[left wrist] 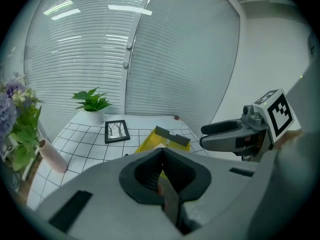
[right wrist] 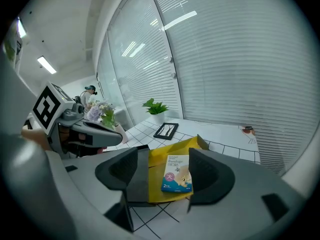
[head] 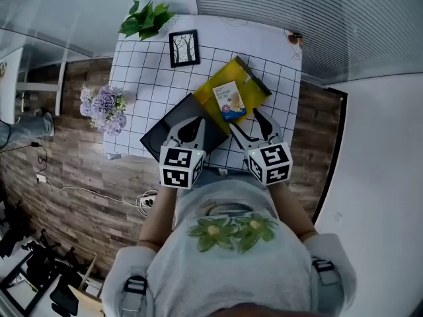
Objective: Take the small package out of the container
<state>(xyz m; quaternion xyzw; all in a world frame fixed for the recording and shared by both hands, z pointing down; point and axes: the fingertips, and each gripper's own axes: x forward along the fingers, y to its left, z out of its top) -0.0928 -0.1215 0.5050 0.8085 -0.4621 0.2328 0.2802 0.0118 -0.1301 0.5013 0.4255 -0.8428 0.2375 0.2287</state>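
The small package point(head: 229, 101), a white and blue bandage box, lies flat on the open yellow container point(head: 246, 78) in the middle of the table. My right gripper point(head: 246, 121) hangs just short of it, open, nothing between its pads. In the right gripper view the package point(right wrist: 177, 174) shows between the spread jaws of the right gripper point(right wrist: 164, 156), on the yellow container point(right wrist: 170, 153). My left gripper point(head: 192, 127) is over a dark grey board point(head: 158, 137), and in its own view the left gripper point(left wrist: 162, 159) has its jaws closed together, empty.
The table point(head: 145, 78) has a white cloth with a black grid. At its back stand a potted plant point(head: 145, 18) and a black picture frame point(head: 184, 47). A vase of purple flowers point(head: 104, 107) is at the left edge. A small brown thing point(head: 295, 39) lies at the far right corner.
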